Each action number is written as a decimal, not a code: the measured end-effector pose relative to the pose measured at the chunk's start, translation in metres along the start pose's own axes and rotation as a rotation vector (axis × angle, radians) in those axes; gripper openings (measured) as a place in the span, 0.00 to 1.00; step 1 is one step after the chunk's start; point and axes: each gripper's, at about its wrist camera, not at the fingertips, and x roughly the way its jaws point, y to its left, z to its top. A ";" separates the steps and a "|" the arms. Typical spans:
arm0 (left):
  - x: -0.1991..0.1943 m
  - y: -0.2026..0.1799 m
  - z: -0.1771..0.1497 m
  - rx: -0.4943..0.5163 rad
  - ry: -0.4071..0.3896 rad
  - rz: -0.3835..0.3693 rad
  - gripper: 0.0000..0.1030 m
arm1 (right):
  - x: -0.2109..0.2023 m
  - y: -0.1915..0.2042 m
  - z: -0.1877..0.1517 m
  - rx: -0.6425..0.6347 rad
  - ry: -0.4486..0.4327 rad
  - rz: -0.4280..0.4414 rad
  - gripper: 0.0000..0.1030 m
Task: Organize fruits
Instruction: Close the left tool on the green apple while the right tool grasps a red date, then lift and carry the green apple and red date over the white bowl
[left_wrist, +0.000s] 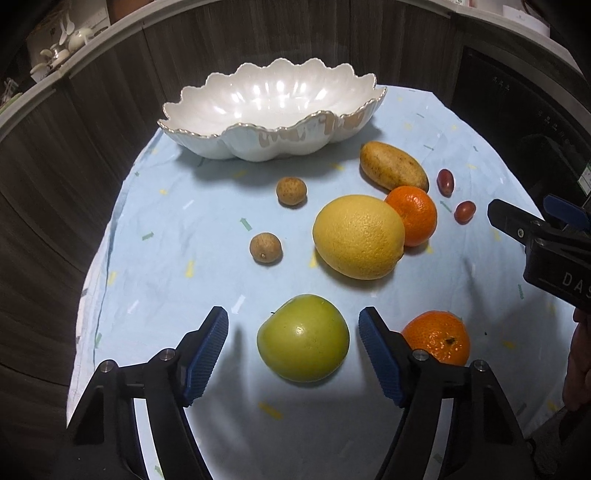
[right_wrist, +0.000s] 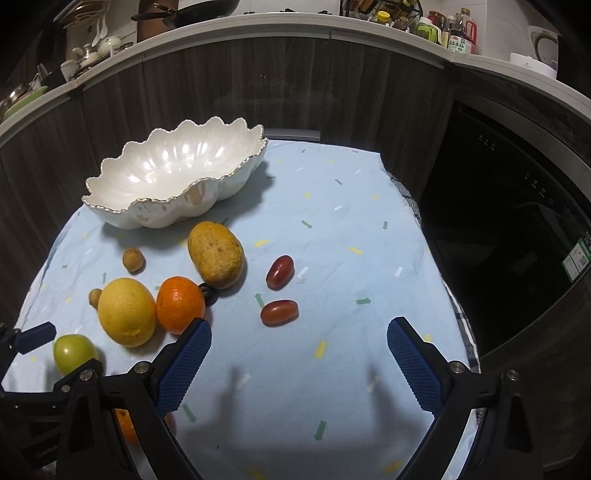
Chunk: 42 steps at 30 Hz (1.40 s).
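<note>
Green apple (left_wrist: 303, 338) sits squarely between the blue pads of the left claw (left_wrist: 293, 352), which is spread wide, touching nothing; a straight close would take it. From the apple, the empty white bowl (left_wrist: 258, 147) lies well beyond, past the yellow citrus (left_wrist: 358, 236). Right claw (right_wrist: 299, 365), also wide open and empty, hovers off to the apple's right over bare cloth.

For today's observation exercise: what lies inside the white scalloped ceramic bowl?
The white scalloped ceramic bowl shows only glossy bare interior with light reflections; no fruit is in it. Its near wall hides a strip of the floor in both views, so that part cannot be checked.
</note>
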 end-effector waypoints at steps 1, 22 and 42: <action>0.002 0.000 0.000 -0.001 0.004 -0.001 0.69 | 0.002 0.000 0.001 -0.002 0.000 -0.001 0.93; 0.019 0.001 -0.004 -0.036 0.024 -0.047 0.48 | 0.057 0.008 -0.001 -0.020 0.058 0.056 0.46; 0.004 0.011 -0.004 -0.062 0.005 -0.032 0.47 | 0.037 0.013 0.005 -0.030 0.023 0.087 0.29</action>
